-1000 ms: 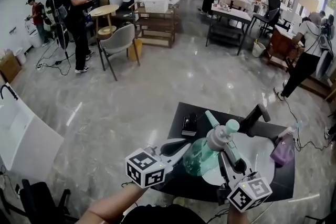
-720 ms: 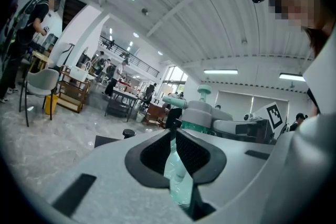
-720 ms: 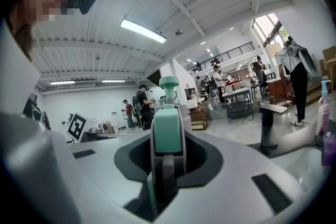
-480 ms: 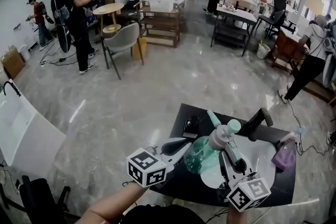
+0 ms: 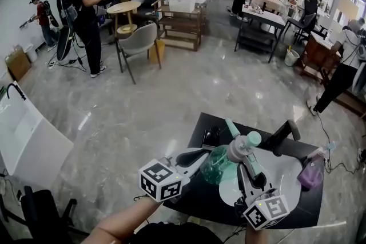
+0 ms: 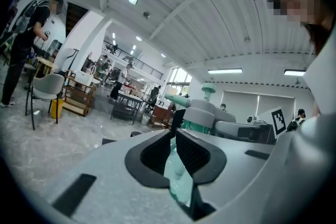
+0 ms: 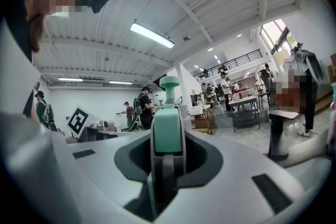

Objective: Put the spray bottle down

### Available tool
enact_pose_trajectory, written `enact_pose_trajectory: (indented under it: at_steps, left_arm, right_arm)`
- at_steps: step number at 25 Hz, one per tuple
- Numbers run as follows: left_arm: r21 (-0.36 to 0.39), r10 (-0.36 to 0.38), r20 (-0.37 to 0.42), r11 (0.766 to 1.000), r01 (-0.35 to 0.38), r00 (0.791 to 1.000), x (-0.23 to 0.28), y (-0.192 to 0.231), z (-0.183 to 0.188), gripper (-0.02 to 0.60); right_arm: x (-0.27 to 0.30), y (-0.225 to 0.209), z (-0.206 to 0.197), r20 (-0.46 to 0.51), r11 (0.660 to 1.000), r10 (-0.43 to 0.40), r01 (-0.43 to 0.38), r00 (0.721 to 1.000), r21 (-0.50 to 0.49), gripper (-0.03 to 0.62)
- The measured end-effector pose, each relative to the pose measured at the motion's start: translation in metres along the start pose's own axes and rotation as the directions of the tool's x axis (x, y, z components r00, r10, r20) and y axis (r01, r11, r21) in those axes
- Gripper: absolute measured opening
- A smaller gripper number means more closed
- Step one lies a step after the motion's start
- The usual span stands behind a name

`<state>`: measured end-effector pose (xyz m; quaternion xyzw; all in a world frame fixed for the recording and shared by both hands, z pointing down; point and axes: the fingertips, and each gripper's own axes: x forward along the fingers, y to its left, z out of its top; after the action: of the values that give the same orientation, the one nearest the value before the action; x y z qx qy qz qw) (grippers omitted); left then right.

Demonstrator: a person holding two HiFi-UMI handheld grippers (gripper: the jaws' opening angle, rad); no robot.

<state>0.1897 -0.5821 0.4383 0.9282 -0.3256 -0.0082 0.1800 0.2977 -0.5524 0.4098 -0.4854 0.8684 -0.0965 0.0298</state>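
The left gripper point(image 5: 199, 158) reaches in from the lower left, its jaws clamped on the green body of the spray bottle point(image 5: 216, 164). The bottle hangs tilted above the black table point(image 5: 297, 206), clear of it, with its nozzle pointing away toward the room. The right gripper point(image 5: 247, 162) comes up from the lower right, jaws pinched on the bottle's teal trigger just under the grey collar.

On the table, a small black device point(image 5: 209, 135) lies behind the bottle. Farther right are a white round basin point(image 5: 280, 174), a black post point(image 5: 283, 135) and a purple bottle point(image 5: 310, 171) at the basin's edge.

The floor point(image 5: 171, 94) is glossy grey stone. A white sink point(image 5: 23, 134) stands at far left. Across the floor are a person with a backpack point(image 5: 80, 3), a grey chair point(image 5: 137, 43) and a wooden shelf point(image 5: 180, 26) bearing a white basket point(image 5: 182, 4). What the basket holds cannot be made out.
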Motion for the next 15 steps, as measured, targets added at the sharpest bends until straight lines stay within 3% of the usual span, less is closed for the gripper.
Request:
enact_pose_trajectory:
  at_steps: [8,15]
  left_arm:
    - [0.003,0.007,0.024,1.0,-0.007,1.0,0.004,0.004,-0.002,0.034]
    - [-0.013,0.014,0.037,1.0,-0.014,0.999,0.003,0.006,-0.003,0.034]
  right_arm:
    - [0.007,0.006,-0.01,0.008,0.991,0.028,-0.027,1.0,-0.128,0.078]
    - [0.007,0.009,-0.011,0.046,0.99,0.046,-0.039,0.998,-0.137,0.078]
